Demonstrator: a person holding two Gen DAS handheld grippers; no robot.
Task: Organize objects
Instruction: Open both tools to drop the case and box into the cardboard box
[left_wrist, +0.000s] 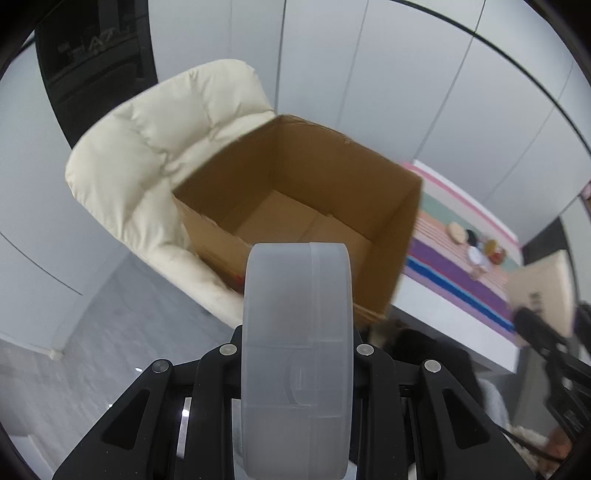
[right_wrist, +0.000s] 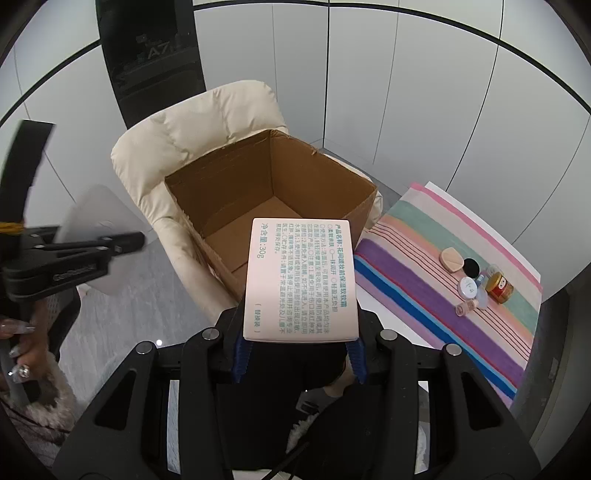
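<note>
My left hand-held gripper (left_wrist: 295, 332) clenched on frosted case (left_wrist: 295, 350), fingertips hidden behind it. My right hand-held gripper (right_wrist: 300, 354) grasping pink carton (right_wrist: 301, 280); cardboard box (right_wrist: 314, 177) ahead, floor partly hidden.

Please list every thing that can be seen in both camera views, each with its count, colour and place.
cardboard box: one, brown, open and empty, on the armchair.
armchair: one, cream, behind and under the box.
striped cloth: one, many colours, on the white table at right.
small jars and compacts: several, mixed colours, grouped on the cloth.
translucent case: one, frosted white, in the left gripper.
printed carton: one, pale pink, in the right gripper.
left gripper: black, shut on the case.
right gripper: black, blue pads, shut on the carton.
hand: one, lower left.
</note>
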